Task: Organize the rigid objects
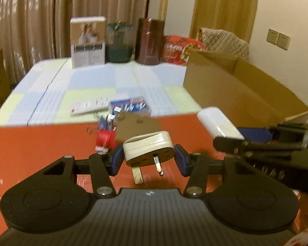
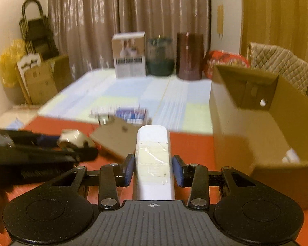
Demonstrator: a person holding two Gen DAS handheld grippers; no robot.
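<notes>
Left hand-held gripper [image 1: 148,160] is clamped on a white three-pin plug [image 1: 148,148], blue pads [image 1: 115,160] pressed on both its sides, metal prongs pointing down toward the camera; plug is lifted clear above the red surface [image 1: 41,143]. Just behind it on the red surface: a small red-and-white item [image 1: 105,141], blurred, and a flat brown cardboard piece [image 1: 137,126] with paper clips beside it. Farther back on the pale checked mat [image 1: 88,82]: a white power strip [image 1: 88,106] and a blue clear-lidded case [image 1: 131,105], side by side. At the mat's far edge, left to right: a printed white box [image 1: 87,41], a dark green mesh bin [image 1: 119,43], a maroon canister [image 1: 149,41], a red bag [image 1: 180,50]. Right hand-held gripper [image 2: 153,170] is gripping a long white rectangular device [image 2: 153,157] with taped sections, pads on both its long sides, far end pointing away from the camera, held off the surface; in the left wrist view it sticks out to the plug's right. Open cardboard box [image 2: 246,123] stands on the right, near the white device, something white inside it, too blurred to tell.
</notes>
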